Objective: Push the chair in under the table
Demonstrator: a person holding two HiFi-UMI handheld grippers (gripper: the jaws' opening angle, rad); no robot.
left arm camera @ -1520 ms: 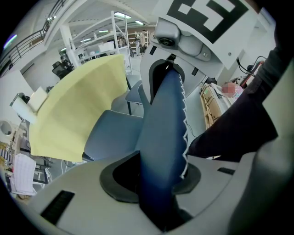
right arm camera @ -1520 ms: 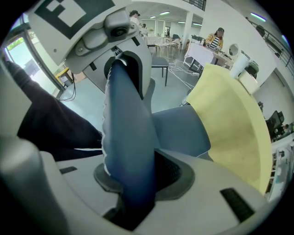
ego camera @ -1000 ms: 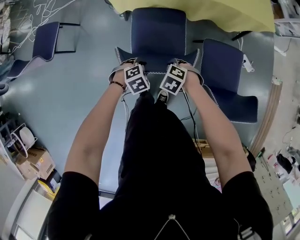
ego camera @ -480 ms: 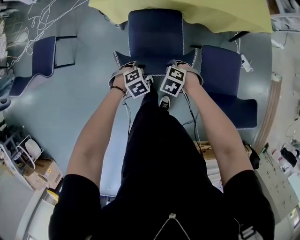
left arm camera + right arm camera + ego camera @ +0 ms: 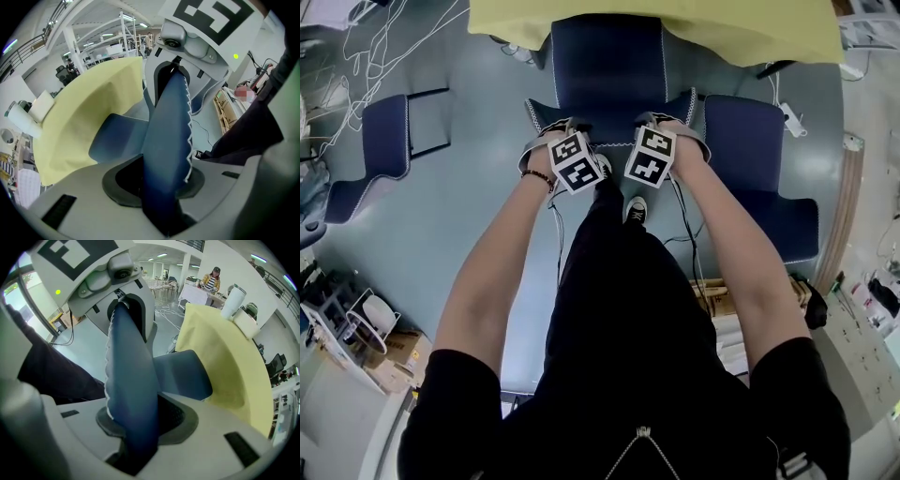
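The dark blue upholstered chair with white zigzag stitching along its edges [image 5: 609, 66] stands upright, facing the yellow cloth-covered surface [image 5: 741, 33]. Its seat points straight at the surface. The seat's front edge reaches the surface's near edge, where the cloth hangs down, and most of the seat is out from under it. The chair's backrest [image 5: 614, 129] is on the side away from the surface. It is thin and upright, with a white-stitched top edge that flares outward at both ends. The surface's yellow cloth is plain and drapes over its near edge to either side of the seat.
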